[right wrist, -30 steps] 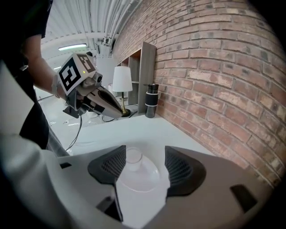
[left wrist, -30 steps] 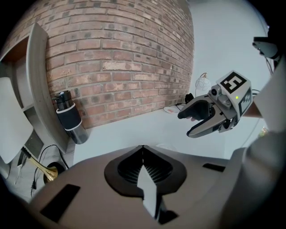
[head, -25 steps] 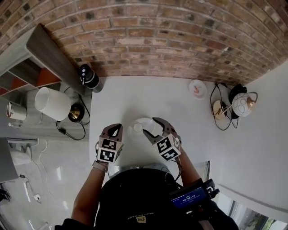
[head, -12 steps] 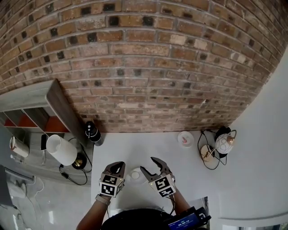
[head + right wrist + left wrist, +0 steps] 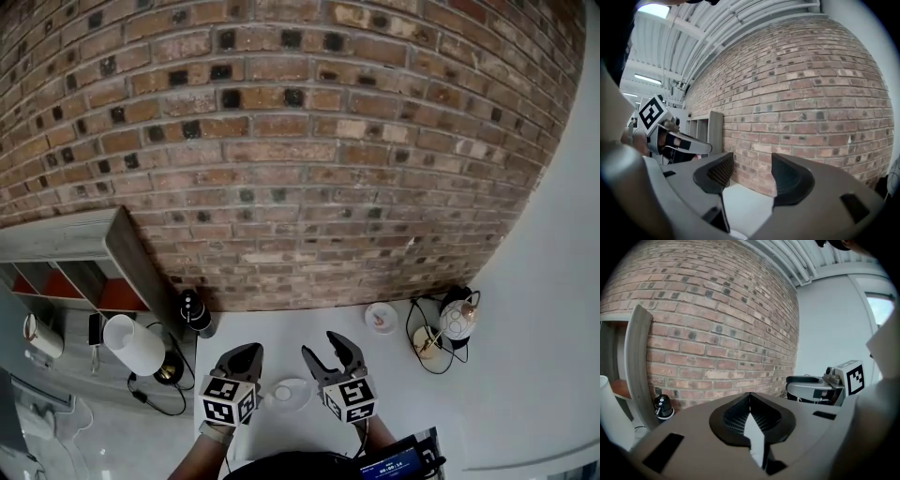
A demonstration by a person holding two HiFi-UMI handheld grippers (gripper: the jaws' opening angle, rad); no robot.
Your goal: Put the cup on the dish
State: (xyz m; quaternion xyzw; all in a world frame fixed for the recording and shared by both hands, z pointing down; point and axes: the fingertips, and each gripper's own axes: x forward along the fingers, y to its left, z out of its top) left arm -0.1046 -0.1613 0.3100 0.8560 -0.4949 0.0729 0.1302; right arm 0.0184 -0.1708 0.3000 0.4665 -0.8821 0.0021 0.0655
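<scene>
The cup (image 5: 282, 394) sits on the dish (image 5: 301, 397) at the near counter (image 5: 281, 328) edge, and both grippers have since lifted clear, the left gripper (image 5: 246, 356) with jaws together, the right gripper (image 5: 323, 349) apart and empty, so placement appears complete.

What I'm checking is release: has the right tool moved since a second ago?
Yes. The right tool, open, had its tips at the dish; they now reach past it toward the brick wall.
</scene>
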